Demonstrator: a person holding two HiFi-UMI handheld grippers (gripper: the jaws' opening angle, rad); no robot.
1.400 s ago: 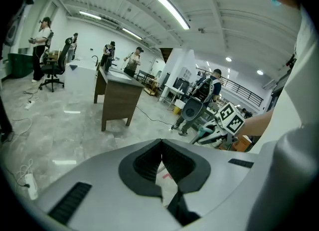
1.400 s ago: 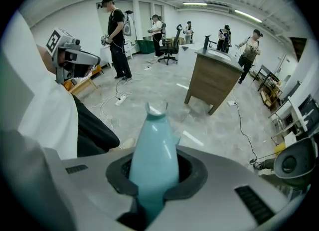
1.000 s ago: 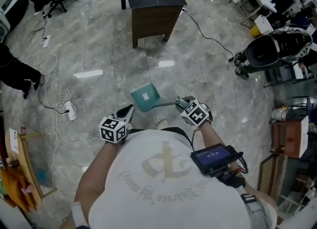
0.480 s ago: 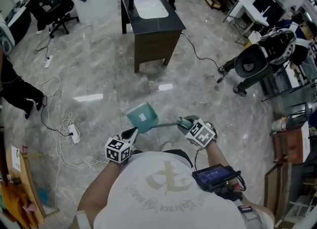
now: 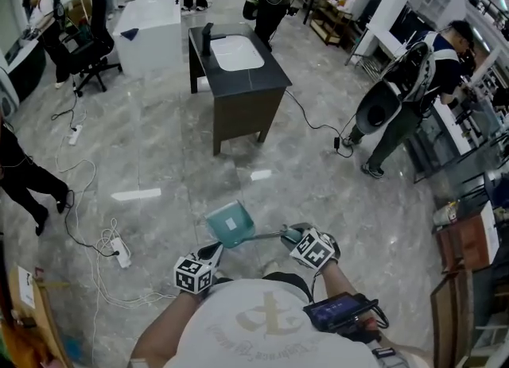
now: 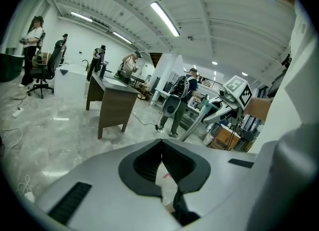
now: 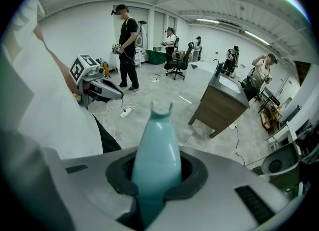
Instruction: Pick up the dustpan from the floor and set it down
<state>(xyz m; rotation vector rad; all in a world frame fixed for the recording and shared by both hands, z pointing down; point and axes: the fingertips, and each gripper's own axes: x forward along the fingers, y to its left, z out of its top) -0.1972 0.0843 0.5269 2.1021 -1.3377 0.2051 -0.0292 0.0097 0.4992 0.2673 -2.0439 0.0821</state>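
Note:
The teal dustpan (image 5: 231, 224) hangs off the grey marble floor in front of me, its thin pole running right to my right gripper (image 5: 296, 237). In the right gripper view the teal handle end (image 7: 157, 145) stands between the jaws, and my right gripper (image 7: 157, 177) is shut on it. My left gripper (image 5: 213, 252) is just left of the pan and below it in the head view, not touching it. Its jaws (image 6: 160, 161) are shut with nothing between them. The pole (image 6: 195, 123) and the right gripper (image 6: 230, 103) also show in the left gripper view.
A dark cabinet with a white sink (image 5: 238, 80) stands ahead. A power strip and cables (image 5: 118, 252) lie on the floor at left. A person with a backpack (image 5: 398, 104) stands at right, near wooden furniture (image 5: 465, 239). Office chairs (image 5: 83, 48) and more people are at the far left.
The head view has tilted up and shows more of the room. Both grippers and the dustpan sit lower in the picture, and the right gripper still holds the handle.

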